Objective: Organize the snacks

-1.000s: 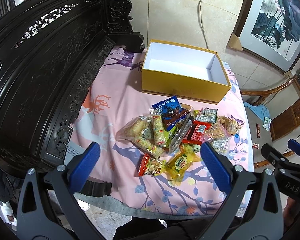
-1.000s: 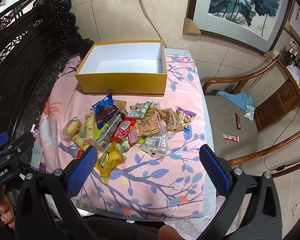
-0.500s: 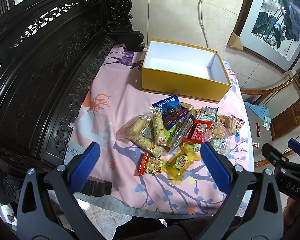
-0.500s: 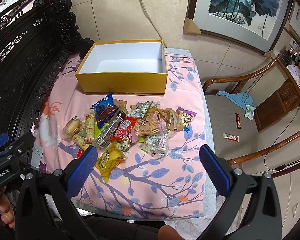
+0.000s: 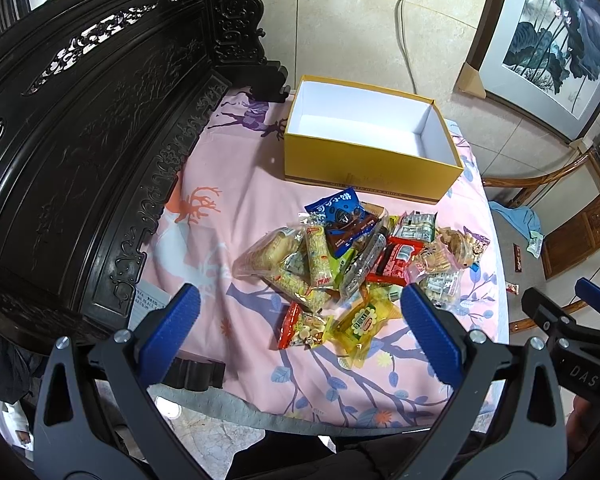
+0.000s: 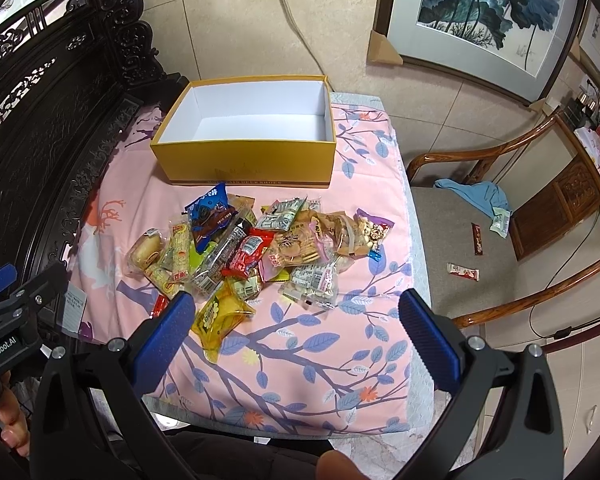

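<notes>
A pile of wrapped snacks (image 5: 352, 264) lies on the pink cloth in the middle of the table; it also shows in the right wrist view (image 6: 256, 256). A blue cookie pack (image 5: 340, 216) is at its far side and a yellow pack (image 5: 360, 324) at its near side. Behind the pile stands an empty yellow box (image 5: 364, 160) with a white inside, also in the right wrist view (image 6: 248, 160). My left gripper (image 5: 300, 312) is open and empty, near the pile's front edge. My right gripper (image 6: 292, 312) is open and empty, to the right of the left one.
A dark carved wooden bench back (image 5: 80, 140) runs along the table's left side. A wooden chair (image 6: 500, 240) with a blue cloth and loose snack packs on its seat stands to the right. A framed painting (image 6: 480, 12) leans on the tiled wall.
</notes>
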Action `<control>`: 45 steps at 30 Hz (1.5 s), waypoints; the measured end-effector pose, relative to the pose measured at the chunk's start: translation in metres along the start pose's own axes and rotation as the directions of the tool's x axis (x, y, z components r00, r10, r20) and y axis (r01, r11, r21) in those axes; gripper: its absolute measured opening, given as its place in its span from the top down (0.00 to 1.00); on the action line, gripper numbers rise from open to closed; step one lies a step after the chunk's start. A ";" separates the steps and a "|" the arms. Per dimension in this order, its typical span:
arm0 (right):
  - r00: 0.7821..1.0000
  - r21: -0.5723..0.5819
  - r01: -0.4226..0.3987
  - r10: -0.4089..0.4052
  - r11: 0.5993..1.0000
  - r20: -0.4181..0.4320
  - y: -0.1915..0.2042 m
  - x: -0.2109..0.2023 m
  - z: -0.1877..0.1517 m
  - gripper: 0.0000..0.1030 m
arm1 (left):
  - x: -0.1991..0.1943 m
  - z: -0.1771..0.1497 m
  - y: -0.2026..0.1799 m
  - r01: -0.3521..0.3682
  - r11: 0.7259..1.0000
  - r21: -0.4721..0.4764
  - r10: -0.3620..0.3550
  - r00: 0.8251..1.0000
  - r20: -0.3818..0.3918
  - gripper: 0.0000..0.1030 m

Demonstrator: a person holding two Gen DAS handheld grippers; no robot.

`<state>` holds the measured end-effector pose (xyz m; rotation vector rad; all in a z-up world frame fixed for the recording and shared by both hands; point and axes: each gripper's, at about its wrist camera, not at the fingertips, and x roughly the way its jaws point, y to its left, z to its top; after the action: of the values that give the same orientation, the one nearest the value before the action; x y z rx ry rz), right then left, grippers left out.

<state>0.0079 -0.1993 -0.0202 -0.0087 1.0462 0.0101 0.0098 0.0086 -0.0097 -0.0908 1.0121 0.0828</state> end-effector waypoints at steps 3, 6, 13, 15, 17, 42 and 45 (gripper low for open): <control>1.000 -0.001 0.001 -0.001 1.000 0.000 0.000 0.000 0.000 0.01 | 0.000 0.000 0.000 0.000 1.000 0.000 0.000 1.000 -0.001 0.02; 1.000 0.000 0.001 -0.001 1.000 -0.002 0.000 0.000 0.001 0.01 | 0.000 -0.002 0.000 0.000 1.000 0.002 0.000 1.000 0.001 0.02; 1.000 -0.001 0.002 -0.002 1.000 -0.002 -0.001 -0.001 0.000 0.01 | 0.002 -0.009 0.001 0.002 1.000 0.005 -0.002 1.000 0.001 0.02; 1.000 0.000 0.002 -0.002 1.000 -0.001 -0.001 -0.001 0.001 0.01 | 0.001 -0.011 0.000 0.001 1.000 0.007 -0.001 1.000 0.002 0.02; 1.000 0.000 0.002 -0.002 1.000 -0.002 -0.001 -0.001 0.001 0.01 | 0.001 -0.010 -0.001 0.001 1.000 0.006 -0.001 1.000 -0.001 0.02; 0.987 -0.060 -0.141 0.135 0.988 -0.093 -0.061 0.148 -0.043 0.16 | 0.098 -0.071 -0.008 0.060 0.993 0.098 -0.056 0.998 -0.042 0.02; 0.973 -0.004 -0.212 0.210 0.977 -0.093 -0.064 0.171 -0.040 0.19 | 0.106 -0.084 -0.006 0.079 0.994 0.071 -0.074 0.995 -0.070 0.02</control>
<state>0.0598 -0.2635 -0.1878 0.0902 1.1356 0.2119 -0.0045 -0.0038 -0.1444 -0.0654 1.0766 -0.0278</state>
